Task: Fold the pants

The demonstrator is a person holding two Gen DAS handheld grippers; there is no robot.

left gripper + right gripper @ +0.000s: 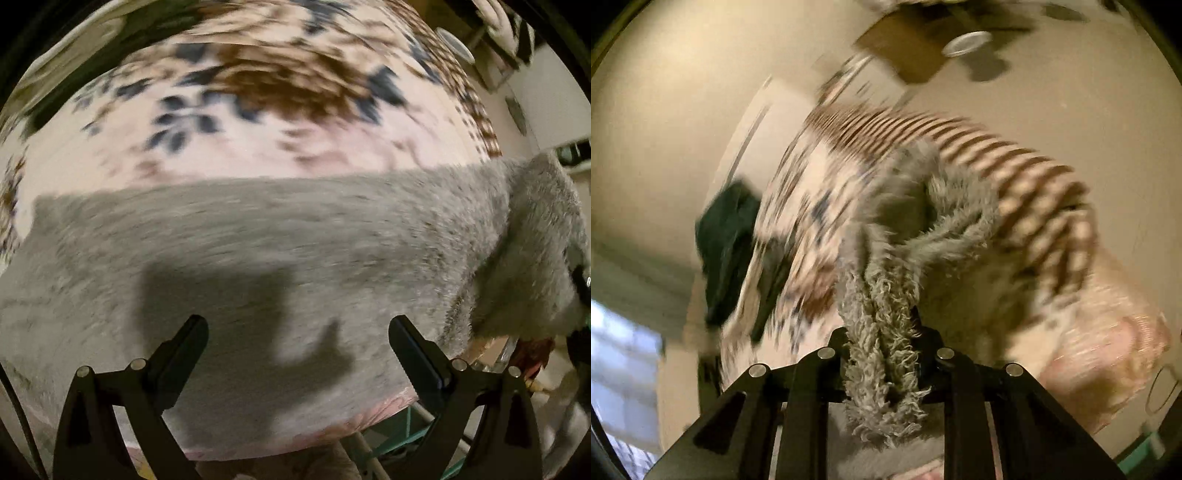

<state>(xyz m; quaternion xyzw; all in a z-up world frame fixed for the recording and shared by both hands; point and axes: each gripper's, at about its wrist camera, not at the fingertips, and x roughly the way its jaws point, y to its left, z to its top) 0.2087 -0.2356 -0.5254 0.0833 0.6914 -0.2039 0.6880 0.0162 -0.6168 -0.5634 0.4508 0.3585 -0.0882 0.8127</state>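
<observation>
Grey fuzzy pants (258,251) lie spread across a pink floral blanket (258,147) in the left wrist view. My left gripper (297,332) is open and empty, hovering just above the pants, its shadow falling on the fabric. At the right edge one end of the pants (532,236) is lifted off the bed. In the right wrist view my right gripper (882,332) is shut on a bunched fold of the grey pants (879,325), holding it raised above the bed. The view is blurred.
The blanket (820,206) has a brown striped border (1015,173). A dark green cloth (727,240) lies at the bed's far side. A teal frame (399,439) shows below the bed edge. Beige wall with a round fitting (966,42) beyond.
</observation>
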